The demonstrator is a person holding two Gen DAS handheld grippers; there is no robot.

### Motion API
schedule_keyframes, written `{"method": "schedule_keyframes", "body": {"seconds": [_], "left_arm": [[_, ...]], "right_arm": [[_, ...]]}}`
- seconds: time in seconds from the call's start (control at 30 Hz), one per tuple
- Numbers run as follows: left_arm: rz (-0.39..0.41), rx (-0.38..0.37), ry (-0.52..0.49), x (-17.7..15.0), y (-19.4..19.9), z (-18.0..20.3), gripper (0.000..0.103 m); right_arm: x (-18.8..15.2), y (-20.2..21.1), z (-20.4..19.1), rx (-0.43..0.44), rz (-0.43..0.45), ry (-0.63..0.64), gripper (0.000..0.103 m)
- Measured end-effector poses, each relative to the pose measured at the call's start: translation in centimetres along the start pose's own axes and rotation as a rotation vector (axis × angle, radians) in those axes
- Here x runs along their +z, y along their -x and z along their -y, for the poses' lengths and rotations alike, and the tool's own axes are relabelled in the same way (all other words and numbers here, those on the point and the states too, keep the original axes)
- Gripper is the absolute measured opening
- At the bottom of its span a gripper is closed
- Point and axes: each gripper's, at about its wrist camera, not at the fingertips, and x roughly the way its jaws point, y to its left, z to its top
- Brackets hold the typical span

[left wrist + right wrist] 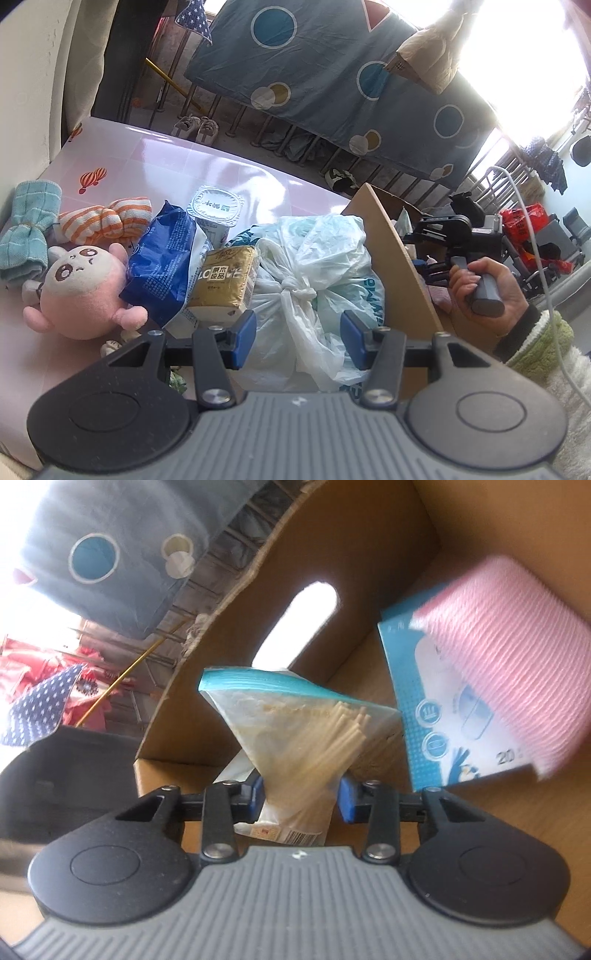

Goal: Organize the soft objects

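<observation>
my right gripper (301, 801) is clamped on the zip bag of sticks (295, 734) — its long axis runs straight ahead into the cardboard box (369, 572); my left gripper (299, 338) hangs open over the knotted plastic bag (306, 266) on the desk (155, 155).

Two wrist views, each angled downward

The left camera looks over a cluttered table (155, 155) towards a cardboard box (399, 258); the right camera sits close inside that box (369, 554), their shared ground.

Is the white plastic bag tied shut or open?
Tied shut: the white plastic bag has its handles knotted together on top.
</observation>
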Motion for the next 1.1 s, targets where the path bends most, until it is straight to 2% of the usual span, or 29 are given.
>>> {"method": "schedule_keyframes", "body": {"seconds": [0.1, 0.23, 0.33, 0.43, 0.5, 0.57, 0.63, 0.8, 0.87, 1.0, 1.1], "left_arm": [[0.004, -0.009, -0.002, 0.0, 0.1, 0.1, 0.052], [0.003, -0.013, -0.005, -0.1, 0.0, 0.2, 0.052], [-0.001, -0.01, -0.002, -0.1, -0.3, 0.2, 0.052], [-0.004, -0.003, 0.001, -0.2, -0.5, 0.2, 0.052], [-0.008, 0.003, -0.001, -0.2, -0.7, 0.3, 0.052], [-0.014, 0.006, -0.006, -0.1, -0.9, 0.4, 0.052], [-0.015, 0.006, -0.012, 0.1, -1.0, 0.5, 0.052], [-0.023, -0.002, -0.019, 0.2, -1.4, 0.8, 0.052], [-0.024, 0.001, -0.023, 0.1, -1.5, 0.8, 0.052], [-0.026, 0.012, -0.016, 0.0, -1.4, 0.6, 0.052], [-0.025, 0.019, -0.014, 0.0, -1.3, 0.4, 0.052]], "right_arm": [[0.4, 2.0, -1.0, -0.03, -0.01, 0.147, 0.037], [0.5, 3.7, -3.0, -0.127, -0.078, 0.454, 0.037], [-0.3, 3.3, -4.3, -0.168, -0.167, 0.624, 0.038], [-0.9, 2.3, -5.7, -0.197, -0.191, 0.738, 0.04], [-0.9, 2.0, -5.1, -0.175, -0.201, 0.751, 0.042], [-0.3, 1.2, -5.7, -0.148, -0.198, 0.711, 0.053], [0.1, 1.3, -5.4, -0.115, -0.181, 0.654, 0.055], [1.3, 0.0, -4.0, -0.13, -0.171, 0.543, 0.054], [1.4, -0.9, -3.8, -0.129, -0.18, 0.527, 0.044], [0.8, -2.1, -4.4, -0.157, -0.125, 0.596, 0.039], [0.1, -2.7, -5.1, -0.179, -0.069, 0.74, 0.038]]}}
